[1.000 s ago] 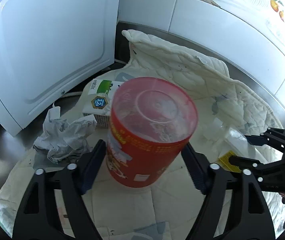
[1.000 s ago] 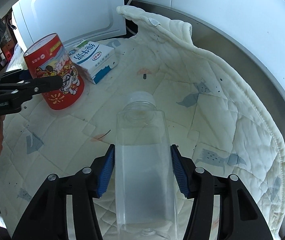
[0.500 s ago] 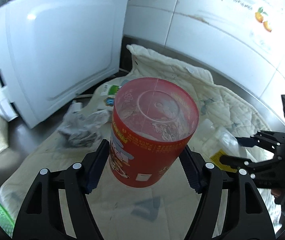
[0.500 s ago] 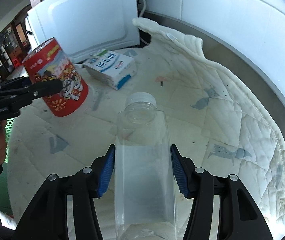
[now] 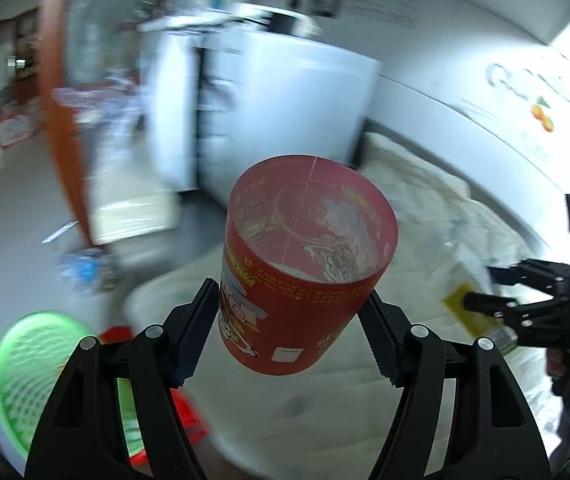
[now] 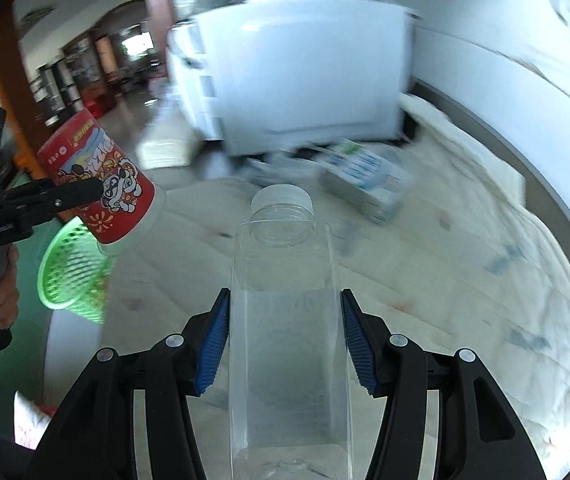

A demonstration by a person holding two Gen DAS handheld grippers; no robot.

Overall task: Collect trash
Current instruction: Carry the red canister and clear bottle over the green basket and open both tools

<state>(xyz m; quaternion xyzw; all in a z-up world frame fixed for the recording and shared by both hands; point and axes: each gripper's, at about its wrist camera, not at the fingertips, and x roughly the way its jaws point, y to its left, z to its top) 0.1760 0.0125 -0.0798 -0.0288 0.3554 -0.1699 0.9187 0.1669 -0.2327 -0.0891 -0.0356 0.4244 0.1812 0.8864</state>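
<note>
My left gripper [image 5: 289,328] is shut on a red printed cup [image 5: 305,268], held upside down in the air above the quilted cloth [image 5: 309,412]. The cup also shows in the right wrist view [image 6: 101,188], over a green mesh basket [image 6: 71,272]. My right gripper [image 6: 285,336] is shut on a clear square plastic bottle [image 6: 289,320] with a white cap, lifted off the cloth. The right gripper shows at the right of the left wrist view [image 5: 481,300]. The basket shows at lower left of that view [image 5: 25,372].
A white and blue milk carton [image 6: 369,180] lies on the cloth [image 6: 465,280] near a white appliance [image 6: 305,76]. Crumpled paper [image 5: 85,268] lies at the cloth's left edge. Something red [image 5: 181,412] lies beside the basket. The background is motion-blurred.
Both grippers have risen and swung left with their loads. The red cup now hangs above the green basket, which has come into view. The bottle is higher above the cloth.
</note>
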